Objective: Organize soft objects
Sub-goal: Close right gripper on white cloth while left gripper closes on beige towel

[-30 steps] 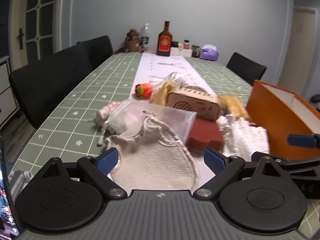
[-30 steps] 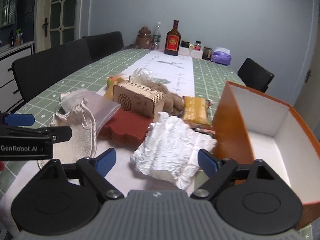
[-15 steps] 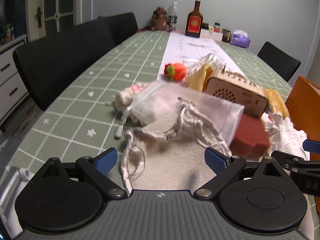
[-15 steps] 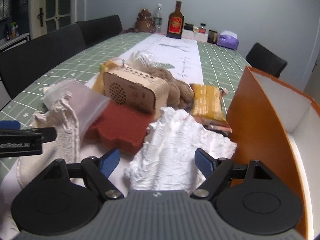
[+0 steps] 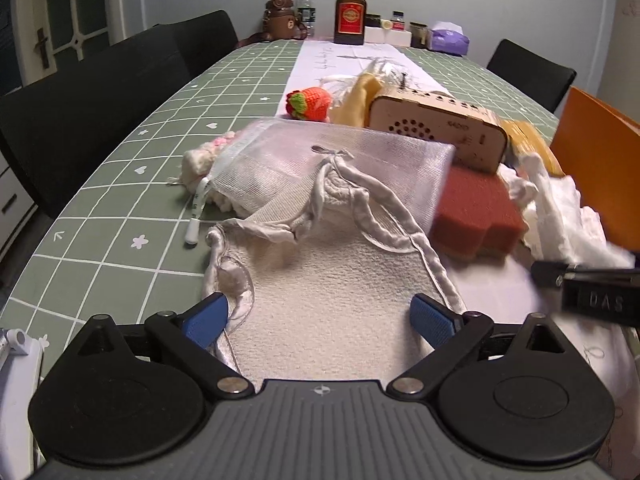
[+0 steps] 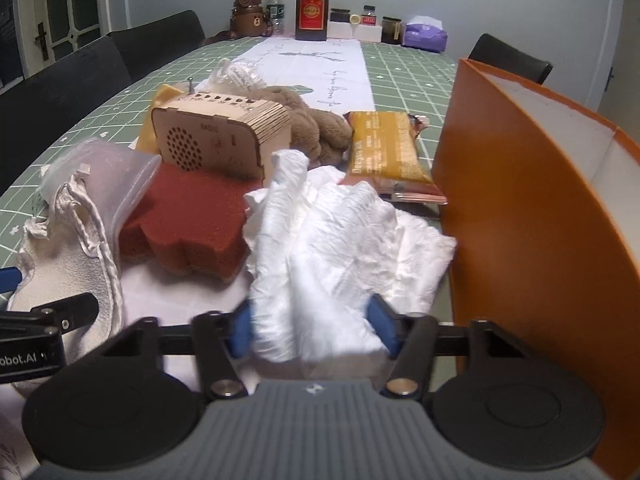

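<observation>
At the bottom of the right wrist view, the right gripper [image 6: 314, 326] has its jaws narrowed against the near end of the crumpled white cloth [image 6: 340, 240], which fills the gap between them and spreads up the frame's middle beside the orange box [image 6: 520, 208] at right. At the bottom of the left wrist view, the left gripper [image 5: 320, 316] has its jaws wide, the cream pouch [image 5: 336, 284] lying between them on the tabletop [image 5: 120, 168]. Beyond sit a mesh bag [image 5: 320, 164], a red sponge [image 5: 472, 208] and a wooden radio [image 5: 436, 132].

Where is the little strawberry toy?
The small red knitted strawberry shows in the left wrist view, far down the green checked tablecloth, just left of the yellow cloth and the wooden radio box, behind the sheer mesh pouch.
</observation>
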Available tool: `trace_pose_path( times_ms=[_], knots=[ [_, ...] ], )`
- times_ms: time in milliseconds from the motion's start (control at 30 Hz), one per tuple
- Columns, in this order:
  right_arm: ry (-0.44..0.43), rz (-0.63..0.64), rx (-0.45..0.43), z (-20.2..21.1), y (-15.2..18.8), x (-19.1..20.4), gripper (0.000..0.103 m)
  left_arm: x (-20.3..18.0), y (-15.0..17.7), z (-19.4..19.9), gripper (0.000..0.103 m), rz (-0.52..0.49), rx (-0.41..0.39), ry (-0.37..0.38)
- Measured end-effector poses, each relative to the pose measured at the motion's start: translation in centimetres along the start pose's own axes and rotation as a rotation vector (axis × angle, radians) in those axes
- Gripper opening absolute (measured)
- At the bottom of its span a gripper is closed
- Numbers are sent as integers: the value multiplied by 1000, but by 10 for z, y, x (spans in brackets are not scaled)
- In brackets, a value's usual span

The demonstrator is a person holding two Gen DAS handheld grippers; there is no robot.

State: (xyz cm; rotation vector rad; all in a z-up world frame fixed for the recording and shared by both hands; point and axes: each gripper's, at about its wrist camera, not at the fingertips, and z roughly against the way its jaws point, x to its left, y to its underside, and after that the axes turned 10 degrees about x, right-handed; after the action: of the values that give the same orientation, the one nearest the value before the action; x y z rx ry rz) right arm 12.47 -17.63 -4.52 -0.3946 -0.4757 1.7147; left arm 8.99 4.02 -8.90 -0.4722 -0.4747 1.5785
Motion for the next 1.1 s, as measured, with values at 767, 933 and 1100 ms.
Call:
trace_pose_path(
  times_ms=[767,933,1100],
  knots=[
    [-148,58,-51,86,63,11,84,-20,42,46,17,-88,-67,125],
    [-108,-55,-82,77,59,1,94,-17,44,53,17,-67,-74,101],
    [-170,-210,12,42,52,-5,96,-16,46,58,17,-64,-85,96]
  ],
)
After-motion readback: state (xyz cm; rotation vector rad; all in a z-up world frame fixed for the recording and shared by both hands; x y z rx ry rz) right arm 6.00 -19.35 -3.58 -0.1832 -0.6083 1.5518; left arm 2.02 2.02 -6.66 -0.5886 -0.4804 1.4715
